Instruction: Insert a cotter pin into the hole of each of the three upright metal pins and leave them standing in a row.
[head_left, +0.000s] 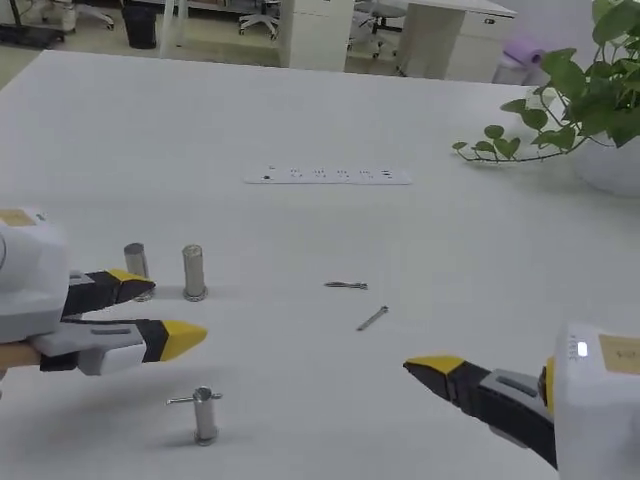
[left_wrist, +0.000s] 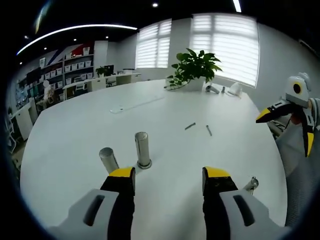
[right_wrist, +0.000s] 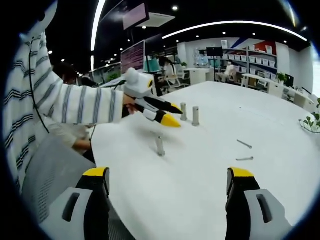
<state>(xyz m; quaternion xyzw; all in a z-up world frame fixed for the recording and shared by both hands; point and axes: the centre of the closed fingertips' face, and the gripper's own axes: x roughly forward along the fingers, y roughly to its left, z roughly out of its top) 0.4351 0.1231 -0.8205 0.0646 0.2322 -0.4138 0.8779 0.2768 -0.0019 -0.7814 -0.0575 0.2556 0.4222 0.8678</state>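
White pot (head_left: 612, 165) at the far right of the table (head_left: 300, 110) holds a trailing green plant (head_left: 590, 90); the frame cuts off the pot's side. At front left the near metal pin (head_left: 205, 415) stands upright with a fitted cotter pin (head_left: 186, 399) crossing just under its top, apparently through the hole, though it is small. Behind it stand two bare upright pins side by side: the right-hand pin (head_left: 194, 272) in plain sight, the left-hand pin (head_left: 135, 260) partly covered at its foot by a jaw. Two loose cotter pins (head_left: 346, 285) (head_left: 372, 318) lie flat mid-table, well apart from the pins. A power strip (head_left: 328, 176) lies farther back. The left gripper (left_wrist: 169, 175) hovers between the pair and the near pin, jaws spread, empty. The right gripper (right_wrist: 169, 177) hangs at front right, jaws wide, empty. A striped sleeve (right_wrist: 75, 105) reaches in behind the left gripper.
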